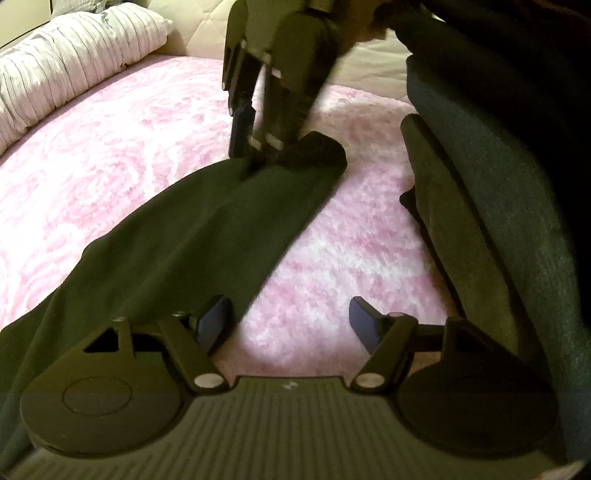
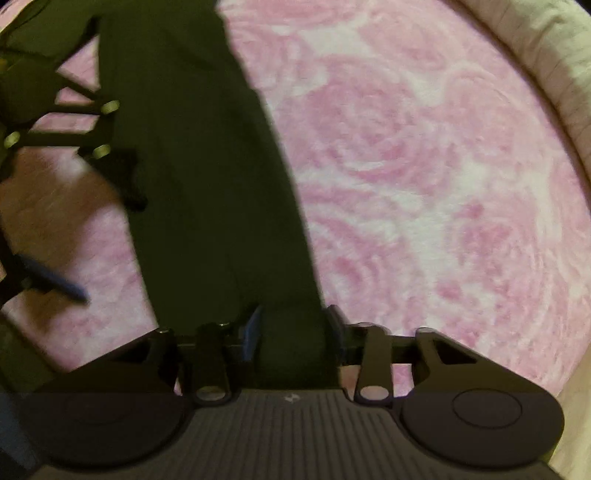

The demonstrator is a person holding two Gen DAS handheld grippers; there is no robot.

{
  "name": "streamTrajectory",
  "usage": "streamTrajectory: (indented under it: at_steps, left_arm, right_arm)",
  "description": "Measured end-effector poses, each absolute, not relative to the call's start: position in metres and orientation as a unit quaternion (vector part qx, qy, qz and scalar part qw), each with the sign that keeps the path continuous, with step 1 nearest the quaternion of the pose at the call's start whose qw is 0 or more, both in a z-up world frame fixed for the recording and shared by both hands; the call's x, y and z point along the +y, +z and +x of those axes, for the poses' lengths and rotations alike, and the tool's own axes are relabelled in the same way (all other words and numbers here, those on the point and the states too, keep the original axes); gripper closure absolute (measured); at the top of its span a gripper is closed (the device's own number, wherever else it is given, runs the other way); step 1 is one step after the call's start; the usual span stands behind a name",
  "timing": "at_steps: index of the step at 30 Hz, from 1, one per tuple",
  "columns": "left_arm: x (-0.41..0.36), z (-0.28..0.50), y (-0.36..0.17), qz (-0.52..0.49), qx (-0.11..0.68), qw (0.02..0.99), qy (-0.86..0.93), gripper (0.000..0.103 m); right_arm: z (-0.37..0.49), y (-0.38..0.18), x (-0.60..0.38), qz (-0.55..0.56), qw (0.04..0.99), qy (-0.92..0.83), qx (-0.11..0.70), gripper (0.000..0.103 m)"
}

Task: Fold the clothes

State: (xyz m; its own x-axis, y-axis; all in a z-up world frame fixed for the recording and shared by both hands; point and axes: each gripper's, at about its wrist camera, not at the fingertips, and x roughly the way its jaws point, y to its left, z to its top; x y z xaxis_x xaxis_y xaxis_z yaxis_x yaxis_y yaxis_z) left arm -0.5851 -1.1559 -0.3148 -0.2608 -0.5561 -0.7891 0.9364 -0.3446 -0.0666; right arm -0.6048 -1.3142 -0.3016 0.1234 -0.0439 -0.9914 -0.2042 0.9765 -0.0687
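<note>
A long dark green garment (image 1: 207, 229) lies stretched over the pink blanket, running from the lower left up to its cuffed end. My right gripper (image 2: 293, 332) points down at that end, and the cloth (image 2: 207, 166) fills the gap between its pads. Seen from the left wrist view, the right gripper (image 1: 258, 155) pinches bunched cloth. My left gripper (image 1: 290, 321) stands open low over the blanket, its left finger above the garment's edge and nothing between the pads. In the right wrist view the left gripper (image 2: 103, 243) shows blurred beside the garment.
The pink rose-patterned fluffy blanket (image 2: 406, 147) covers the bed. A striped white pillow (image 1: 74, 55) and cream quilted bedding (image 1: 207, 33) lie at the far side. More dark cloth (image 1: 480, 206) hangs at the right edge; whose it is I cannot tell.
</note>
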Motion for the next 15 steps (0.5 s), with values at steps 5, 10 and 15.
streamTrajectory:
  at_steps: [5,10,15]
  left_arm:
    - [-1.153,-0.584,-0.315,0.341,0.281,0.503,-0.743,0.035]
    - [-1.14,-0.572,-0.302,0.324,0.292,0.526,-0.73,0.036]
    - [-1.105,-0.539,-0.295,0.327,0.333,0.582,-0.666,0.036]
  right_arm:
    - [-0.602,-0.291,-1.345,-0.099,0.755,-0.045,0.647,0.103]
    - [-0.607,-0.266,-1.355,-0.07,0.766,-0.087,0.633,0.102]
    - [-0.592,-0.244,-1.334,-0.079,0.769,-0.056,0.632,0.08]
